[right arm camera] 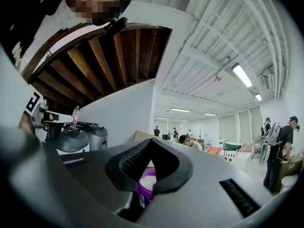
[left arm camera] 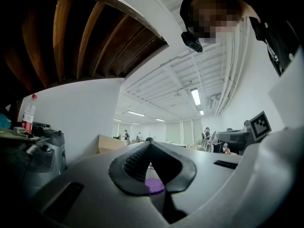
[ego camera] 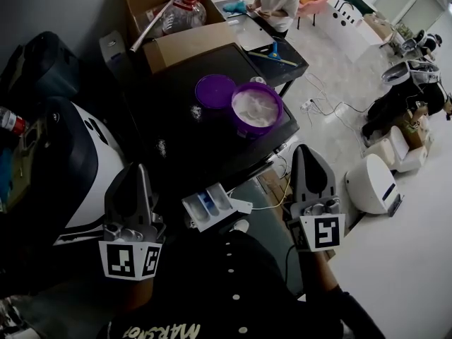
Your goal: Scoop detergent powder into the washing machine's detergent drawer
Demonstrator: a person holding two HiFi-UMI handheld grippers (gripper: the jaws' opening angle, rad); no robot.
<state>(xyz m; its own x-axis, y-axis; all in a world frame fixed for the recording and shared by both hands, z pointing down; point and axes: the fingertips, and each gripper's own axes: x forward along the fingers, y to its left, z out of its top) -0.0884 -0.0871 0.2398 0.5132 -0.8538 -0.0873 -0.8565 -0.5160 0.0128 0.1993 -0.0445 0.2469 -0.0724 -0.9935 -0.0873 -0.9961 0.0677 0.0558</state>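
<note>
Though only the head view shows the drawer [ego camera: 209, 207], left gripper [left arm camera: 150, 144] and right gripper [right arm camera: 151, 142] sit closed, empty.

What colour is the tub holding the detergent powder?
Purple tub, with white powder inside; it shows best in the head view.

I can read only "MARS", cut off, on the person's dark shirt [ego camera: 233, 292], bottom edge of the head view.
</note>
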